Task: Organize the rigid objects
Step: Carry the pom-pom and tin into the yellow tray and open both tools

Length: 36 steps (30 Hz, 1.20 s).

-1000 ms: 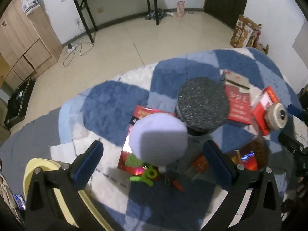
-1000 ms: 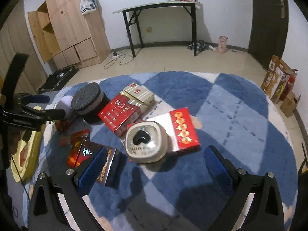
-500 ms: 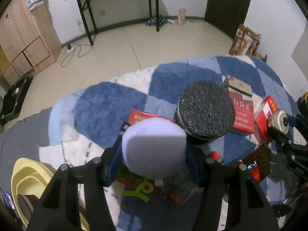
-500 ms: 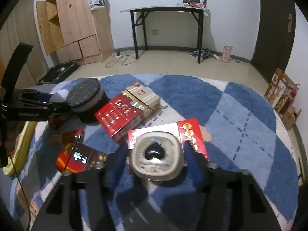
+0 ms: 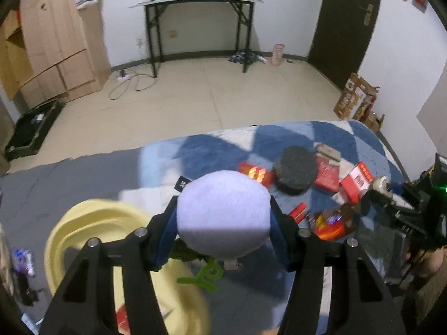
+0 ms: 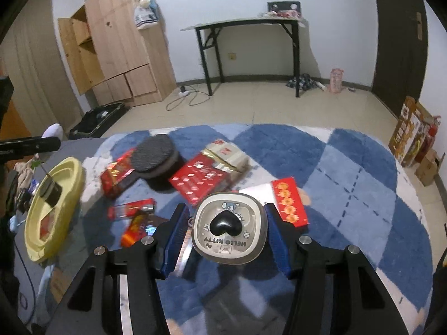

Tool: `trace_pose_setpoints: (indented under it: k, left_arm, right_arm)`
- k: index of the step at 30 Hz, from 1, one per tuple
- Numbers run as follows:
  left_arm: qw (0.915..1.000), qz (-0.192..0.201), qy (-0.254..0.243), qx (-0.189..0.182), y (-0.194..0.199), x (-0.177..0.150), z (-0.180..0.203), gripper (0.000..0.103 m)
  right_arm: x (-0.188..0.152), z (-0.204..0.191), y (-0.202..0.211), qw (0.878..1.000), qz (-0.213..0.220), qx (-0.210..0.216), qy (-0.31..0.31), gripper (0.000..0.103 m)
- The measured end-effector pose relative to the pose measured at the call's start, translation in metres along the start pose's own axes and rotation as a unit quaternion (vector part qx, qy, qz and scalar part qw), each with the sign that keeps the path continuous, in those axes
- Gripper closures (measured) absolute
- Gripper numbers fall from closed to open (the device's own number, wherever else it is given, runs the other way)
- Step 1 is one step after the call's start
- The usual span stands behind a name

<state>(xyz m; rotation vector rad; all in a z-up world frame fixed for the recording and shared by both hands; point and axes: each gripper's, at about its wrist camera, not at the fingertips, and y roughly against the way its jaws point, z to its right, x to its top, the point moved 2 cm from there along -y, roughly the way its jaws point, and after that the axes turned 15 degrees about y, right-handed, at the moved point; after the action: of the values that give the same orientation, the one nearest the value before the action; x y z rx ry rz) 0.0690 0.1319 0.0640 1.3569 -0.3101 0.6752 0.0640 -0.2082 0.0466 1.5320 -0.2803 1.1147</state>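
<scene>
"HELLO KITTY" lidded tin (image 6: 229, 229) pinched in right gripper (image 6: 227, 234); plain lavender round thing (image 5: 223, 216), no readable label, clamped by left gripper (image 5: 223, 223).

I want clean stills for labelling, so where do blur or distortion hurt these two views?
Left wrist view: motion blur smears the yellow tray and the rug; the lavender ball stays fairly sharp. Right wrist view: the dark disc and red boxes are soft, the Hello Kitty tin is crisp. Fisheye bends both.
</scene>
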Motion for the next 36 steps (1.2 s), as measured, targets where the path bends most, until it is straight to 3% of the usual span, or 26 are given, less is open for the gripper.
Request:
trace_pose_setpoints:
  k: [6,10,15,22,26,31,34,36]
  left_arm:
    - [0.9982,0.006,0.051,0.032,0.039,-0.023,-0.086,0.043]
    - [0.9935,-0.006,0.103,0.047,0.048,-0.046,-0.148,0.043]
    - [0.9891,-0.042,0.126,0.062,0.028,-0.081,-0.191,0.043]
    - [0.9807,-0.077,0.162,0.078,-0.017,-0.106,-0.234,0.043]
    - [0.9833,-0.066,0.159,0.061,-0.021,-0.107,-0.239,0.043]
    - [0.987,-0.05,0.139,0.063,-0.022,-0.111,-0.235,0.042]
    - [0.9865,-0.042,0.148,0.055,-0.019,-0.11,-0.237,0.035]
    - [0.9849,-0.038,0.163,0.042,-0.015,-0.108,-0.239,0.025]
  right_arm:
    - [0.027,-0.065,0.024,0.997,0.021,0.056,0.053,0.049]
    - [0.056,-0.14,0.019,0.988,0.027,0.114,0.098,0.049]
    - [0.08,-0.231,-0.019,0.974,-0.001,0.179,0.139,0.049]
    - [0.081,-0.332,-0.078,0.948,-0.055,0.2,0.242,0.049]
    - [0.078,-0.361,-0.106,0.939,-0.072,0.19,0.278,0.049]
    - [0.074,-0.368,-0.111,0.942,-0.059,0.201,0.263,0.049]
    - [0.07,-0.369,-0.109,0.942,-0.052,0.204,0.261,0.048]
    - [0.068,-0.368,-0.104,0.942,-0.052,0.215,0.253,0.033]
